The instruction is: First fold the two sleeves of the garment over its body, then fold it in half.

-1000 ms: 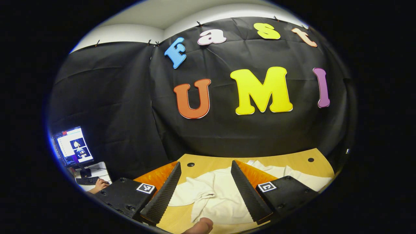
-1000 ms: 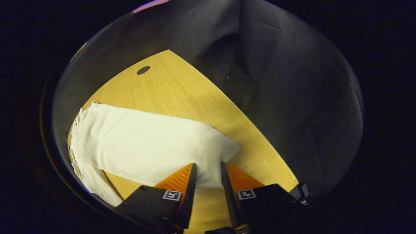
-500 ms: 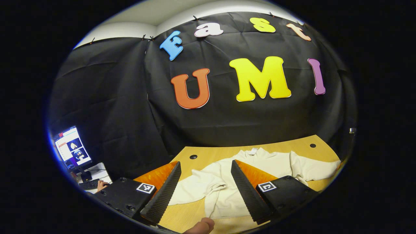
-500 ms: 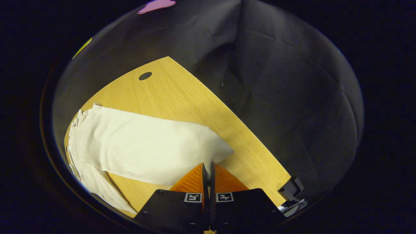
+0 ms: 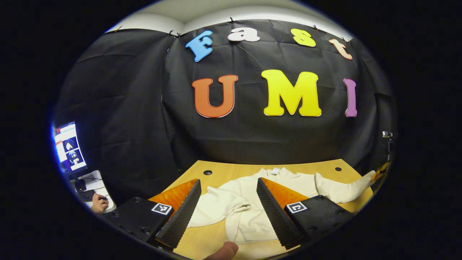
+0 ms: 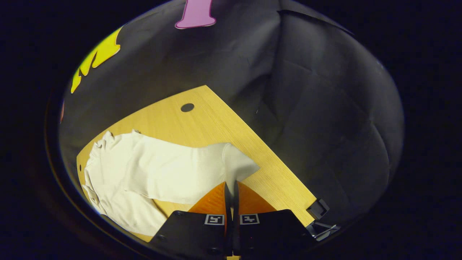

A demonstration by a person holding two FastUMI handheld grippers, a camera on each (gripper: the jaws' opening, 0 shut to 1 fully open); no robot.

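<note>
Pressed together, the right gripper (image 6: 231, 187) pinches the cuff end of one sleeve (image 6: 187, 173) of the cream garment (image 5: 249, 213). That sleeve runs from the garment's body across the wooden table (image 6: 216, 122). Spread wide, the left gripper (image 5: 227, 202) holds nothing above the table, where the garment lies with its other sleeve (image 5: 220, 207) bunched over the body. A small neck label (image 5: 276, 170) is too small to read. A monitor (image 5: 68, 148) glows at the far left.

Wooden table (image 5: 231, 172); monitor (image 5: 68, 148); keyboard (image 5: 86, 195)
</note>
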